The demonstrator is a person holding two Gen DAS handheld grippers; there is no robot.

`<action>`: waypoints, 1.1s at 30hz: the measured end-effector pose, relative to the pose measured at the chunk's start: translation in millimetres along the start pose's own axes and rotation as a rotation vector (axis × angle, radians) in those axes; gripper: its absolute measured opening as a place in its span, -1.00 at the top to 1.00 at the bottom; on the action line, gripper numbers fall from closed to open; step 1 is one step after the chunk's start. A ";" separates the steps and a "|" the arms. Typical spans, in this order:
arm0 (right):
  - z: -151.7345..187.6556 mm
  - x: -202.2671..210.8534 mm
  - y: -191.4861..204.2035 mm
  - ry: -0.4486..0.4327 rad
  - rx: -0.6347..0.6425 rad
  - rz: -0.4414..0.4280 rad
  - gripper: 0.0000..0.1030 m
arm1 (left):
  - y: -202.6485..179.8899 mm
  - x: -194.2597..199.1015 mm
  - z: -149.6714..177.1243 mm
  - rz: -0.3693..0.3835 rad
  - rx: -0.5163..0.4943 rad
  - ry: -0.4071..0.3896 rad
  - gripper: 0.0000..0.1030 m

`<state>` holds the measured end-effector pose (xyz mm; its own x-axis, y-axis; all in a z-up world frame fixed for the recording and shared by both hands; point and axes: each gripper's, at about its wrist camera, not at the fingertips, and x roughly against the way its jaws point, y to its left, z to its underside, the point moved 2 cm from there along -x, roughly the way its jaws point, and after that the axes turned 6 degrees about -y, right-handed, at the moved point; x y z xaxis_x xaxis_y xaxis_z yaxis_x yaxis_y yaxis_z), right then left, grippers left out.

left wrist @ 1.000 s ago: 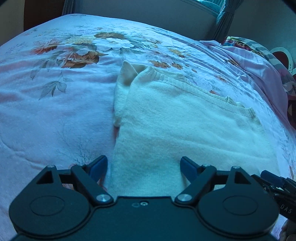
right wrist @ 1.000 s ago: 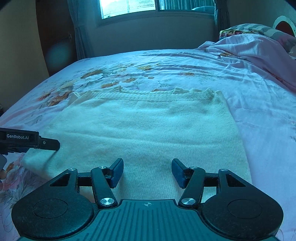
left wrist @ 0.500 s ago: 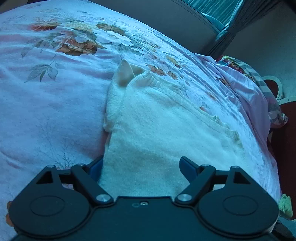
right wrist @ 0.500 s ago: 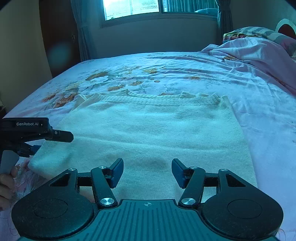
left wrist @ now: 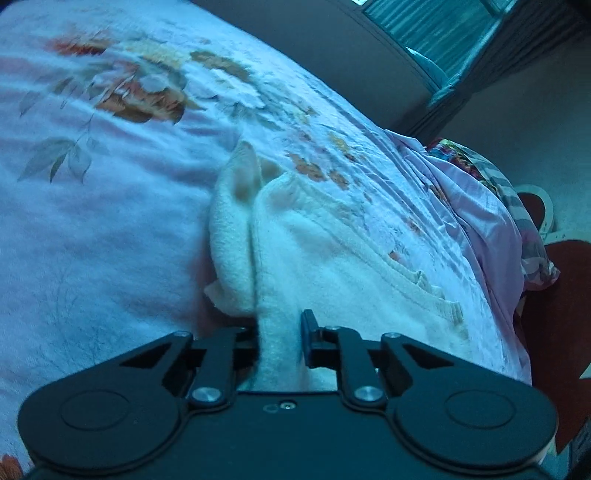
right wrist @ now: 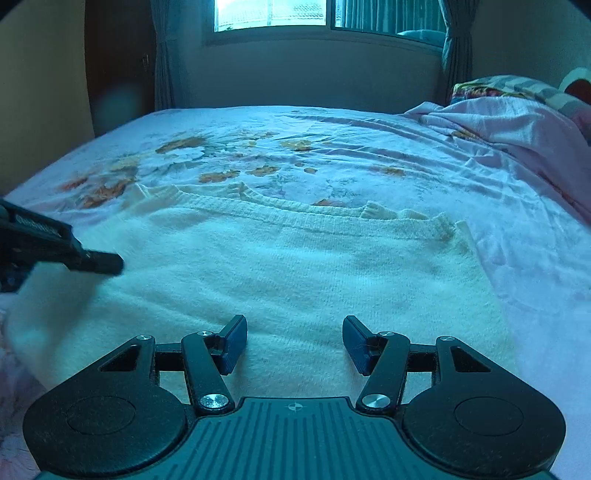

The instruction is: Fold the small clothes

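- Left wrist view: the left gripper (left wrist: 280, 338) is closing its jaws, and a bunched fold of the white sweater (left wrist: 332, 266) sits between them. The cloth is squeezed into a thin strip right at the blue pads (left wrist: 307, 334).
- One edge of the sweater is pulled up into a ridge that runs away from the jaws. A sleeve (left wrist: 231, 236) lies beside that ridge on its left.
- Under the sweater is the bed cover (left wrist: 110, 221), pink with big flowers printed on it. A crumpled pink blanket (left wrist: 491, 229) lies at the far right.
- Right wrist view: the right gripper (right wrist: 294, 343) has its jaws partly open, with nothing between them. It hangs low over the near edge of the sweater (right wrist: 295, 266), which lies spread flat across the middle of the bed.
- On the left side of this view, part of the left gripper (right wrist: 55, 247) shows as a dark, blurry shape at the sweater's left edge.
- A window (right wrist: 321, 14) is in the far wall behind the bed.
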<state>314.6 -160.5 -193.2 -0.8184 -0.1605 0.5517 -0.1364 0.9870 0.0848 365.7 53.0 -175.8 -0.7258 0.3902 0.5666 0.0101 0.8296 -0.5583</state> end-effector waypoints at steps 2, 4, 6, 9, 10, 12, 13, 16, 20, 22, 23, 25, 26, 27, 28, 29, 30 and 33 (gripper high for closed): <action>12.9 -11.2 7.9 0.018 0.086 0.022 -0.11 | -19.5 6.4 -5.7 0.030 -0.051 -0.006 0.80; 18.3 -12.9 9.7 0.000 0.110 0.030 -0.11 | -46.4 11.2 -11.2 0.065 -0.107 -0.008 0.81; 14.5 -8.4 -1.7 0.007 0.026 -0.014 -0.11 | -80.4 12.9 -12.6 0.101 -0.168 -0.003 0.81; 13.3 15.9 -35.5 -0.018 -0.189 -0.110 -0.11 | -136.0 2.2 -1.5 0.161 -0.251 0.039 0.81; 15.6 25.8 -47.0 -0.025 -0.243 -0.135 -0.11 | -153.8 -4.9 6.9 0.175 -0.287 0.058 0.81; 23.6 40.8 -68.2 -0.031 -0.338 -0.192 -0.11 | -185.7 -24.0 30.3 0.199 -0.328 0.113 0.81; 28.5 45.7 -77.1 -0.017 -0.372 -0.220 -0.11 | -199.5 -36.2 44.7 0.212 -0.332 0.152 0.81; 47.6 62.2 -100.9 -0.001 -0.416 -0.248 -0.11 | -227.1 -70.2 83.5 0.176 -0.367 0.267 0.75; 62.5 81.4 -121.6 -0.012 -0.464 -0.292 -0.11 | -234.1 -75.9 92.3 0.173 -0.351 0.321 0.47; 64.2 87.8 -126.9 -0.021 -0.489 -0.314 -0.11 | -236.5 -63.0 84.0 0.206 -0.337 0.318 0.35; 65.6 90.7 -127.2 -0.022 -0.505 -0.327 -0.11 | -237.5 -54.4 78.7 0.223 -0.333 0.306 0.35; 64.5 94.7 -127.5 -0.026 -0.520 -0.353 -0.11 | -240.2 -37.2 66.4 0.263 -0.325 0.271 0.18; 63.8 96.8 -125.5 -0.028 -0.516 -0.362 -0.11 | -241.6 -29.4 61.3 0.267 -0.335 0.250 -0.01; 62.8 98.4 -124.1 -0.029 -0.510 -0.367 -0.11 | -243.4 -21.9 56.7 0.261 -0.351 0.223 -0.20; 62.1 99.6 -123.0 -0.029 -0.508 -0.370 -0.11 | -241.5 -16.3 53.4 0.251 -0.363 0.203 -0.25; 61.1 99.8 -122.4 -0.024 -0.514 -0.371 -0.11 | -238.6 -10.4 50.5 0.238 -0.376 0.181 -0.26; 60.4 99.5 -122.1 -0.022 -0.525 -0.375 -0.11 | -235.4 -5.6 48.5 0.216 -0.393 0.162 -0.26; 59.7 93.7 -122.4 -0.008 -0.586 -0.358 -0.11 | -214.9 4.6 48.6 0.137 -0.424 0.131 -0.26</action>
<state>221.3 -296.7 -201.4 -0.7837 -0.4752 0.4001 -0.0763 0.7129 0.6971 326.8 -143.0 -82.7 -0.6058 0.5320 0.5916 0.3996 0.8464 -0.3519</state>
